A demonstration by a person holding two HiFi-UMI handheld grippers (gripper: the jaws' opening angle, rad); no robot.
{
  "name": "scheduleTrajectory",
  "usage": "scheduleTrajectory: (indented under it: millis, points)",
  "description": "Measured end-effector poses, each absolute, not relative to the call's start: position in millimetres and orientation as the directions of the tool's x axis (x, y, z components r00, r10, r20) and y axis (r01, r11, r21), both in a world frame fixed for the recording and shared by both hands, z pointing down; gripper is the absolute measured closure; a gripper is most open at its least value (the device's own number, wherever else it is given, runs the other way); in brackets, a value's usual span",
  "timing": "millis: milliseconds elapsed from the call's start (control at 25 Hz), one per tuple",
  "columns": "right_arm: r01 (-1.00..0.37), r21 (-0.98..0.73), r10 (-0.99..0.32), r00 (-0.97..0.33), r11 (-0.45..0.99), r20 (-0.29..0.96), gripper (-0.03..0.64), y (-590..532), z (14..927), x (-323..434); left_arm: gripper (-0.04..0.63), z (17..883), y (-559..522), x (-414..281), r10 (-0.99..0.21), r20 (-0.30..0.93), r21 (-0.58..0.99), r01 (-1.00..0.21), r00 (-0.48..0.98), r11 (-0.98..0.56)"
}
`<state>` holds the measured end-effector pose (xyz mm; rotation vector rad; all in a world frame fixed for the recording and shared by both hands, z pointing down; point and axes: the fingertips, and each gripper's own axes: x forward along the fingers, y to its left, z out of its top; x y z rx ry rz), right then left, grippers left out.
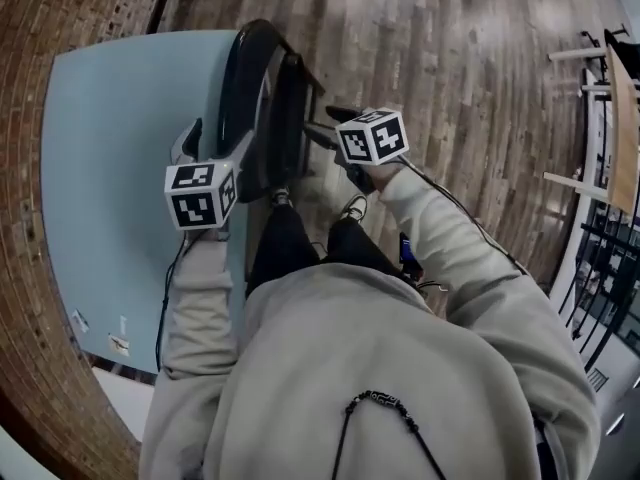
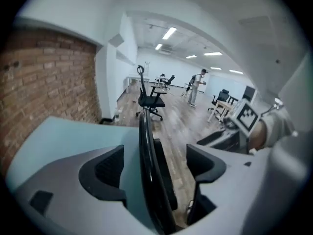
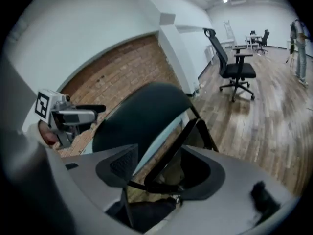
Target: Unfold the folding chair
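So the folding chair [image 1: 245,88] is standing folded up on the wood floor [image 1: 450,58], right in the middle of the head view, with its curved black back edge just beside the light blue tabletop [image 1: 100,168] that fills the left side. I can't tell whether the chair actually touches the tabletop. Your left gripper [image 1: 218,140] sits at centre left, right next to that black edge. In the left gripper view its fingers are spread wide, and the thin edge of the back runs straight up the middle between them with a gap on each side, so nothing is pinched. Your right gripper [image 1: 325,128] is just right of centre on the other side of the chair. In the right gripper view its fingers are parted too, and a slanted black frame bar [image 3: 171,151] crosses the space between them. The pads don't look pressed on it. The rounded chair back fills the middle of that view above the jaws. There's a brick wall [image 2: 44,77] at the left of the left gripper view and a black office chair [image 2: 149,99] further back near its centre.
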<state>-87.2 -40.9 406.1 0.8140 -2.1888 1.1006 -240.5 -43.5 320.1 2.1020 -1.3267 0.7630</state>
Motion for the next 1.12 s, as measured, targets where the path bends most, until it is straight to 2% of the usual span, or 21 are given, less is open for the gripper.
scheduleTrajectory:
  millis: [80,240,320,480,560,640,680,720,1120]
  points:
    - [-0.732,-0.509,-0.18,-0.634,0.453,0.752,0.346,-35.8,455.9,-109.4,0.201,343.6,-40.6,-251.1,-0.565,0.721,0.232,-0.909,0.4,-0.346]
    - [-0.747,-0.552,-0.065,-0.614,0.37,0.787,0.334,-35.5,523.2,-146.6,0.198,382.8,-22.4,-252.4,-0.468,0.753,0.321,-0.879,0.463,-0.354]
    - [-0.772,-0.535,-0.043,-0.582,0.345,0.812,0.331,-43.1,553.3,-156.8,0.198,398.5,-16.4,-252.3,-0.441,0.757,0.348,-0.869,0.482,-0.353]
    - [-0.828,-0.521,-0.045,-0.54,0.208,0.84,0.331,-61.7,608.3,-171.9,0.198,419.5,-21.3,-260.1,-0.435,0.778,0.277,-0.869,0.453,-0.409]
    - [-0.83,-0.539,-0.049,-0.55,0.144,0.834,0.331,-68.2,625.1,-184.2,0.206,422.3,-21.9,-253.9,-0.404,0.764,0.33,-0.842,0.503,-0.426]
    - [-0.834,-0.534,-0.046,-0.544,0.136,0.838,0.333,-71.6,637.9,-195.5,0.317,421.3,-18.1,-244.9,-0.371,0.754,0.358,-0.812,0.542,-0.46]
    - [-0.842,-0.517,-0.043,-0.529,0.151,0.848,0.336,-73.2,643.4,-197.6,0.416,420.5,-16.8,-241.8,-0.366,0.756,0.351,-0.807,0.543,-0.474]
    - [-0.85,-0.5,-0.039,-0.512,0.167,0.858,0.362,-75.2,646.9,-197.7,0.437,420.2,-16.9,-240.8,-0.368,0.76,0.337,-0.81,0.535,-0.481]
    - [-0.841,-0.495,0.041,-0.499,0.221,0.866,0.401,-63.6,642.4,-166.0,0.492,424.4,-16.4,-248.3,-0.411,0.774,0.314,-0.855,0.482,-0.412]
